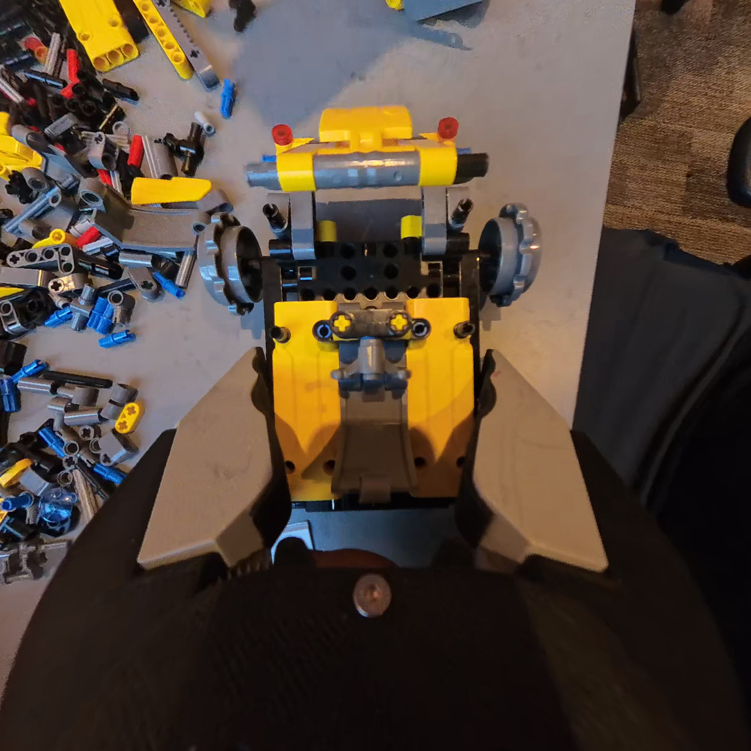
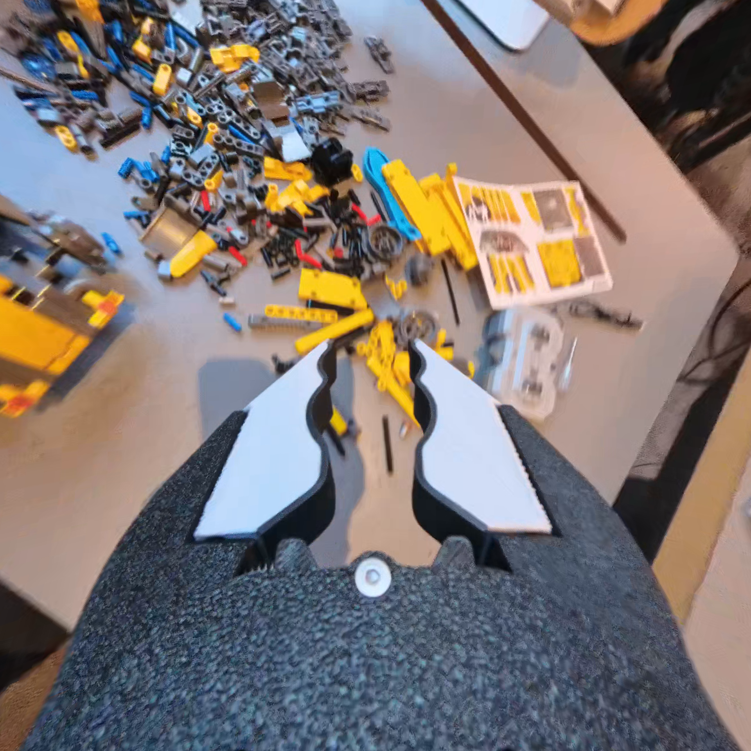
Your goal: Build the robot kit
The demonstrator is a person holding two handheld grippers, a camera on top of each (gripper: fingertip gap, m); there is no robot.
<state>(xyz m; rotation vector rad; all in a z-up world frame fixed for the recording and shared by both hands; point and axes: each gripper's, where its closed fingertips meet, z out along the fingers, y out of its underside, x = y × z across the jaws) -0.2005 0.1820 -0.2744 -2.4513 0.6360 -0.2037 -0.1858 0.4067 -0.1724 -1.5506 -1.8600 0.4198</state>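
Fingers of the left gripper clamped a yellow-and-black toy vehicle above the grey table, grey wheels at 9 and 3 o'clock, red studs at 12. The right gripper hung released over blurred, seemingly yellow loose bricks; a booklet lay at 2 o'clock.

Loose parts left of vehicle

A grey table stands over brownish carpet, with warm light across its top.
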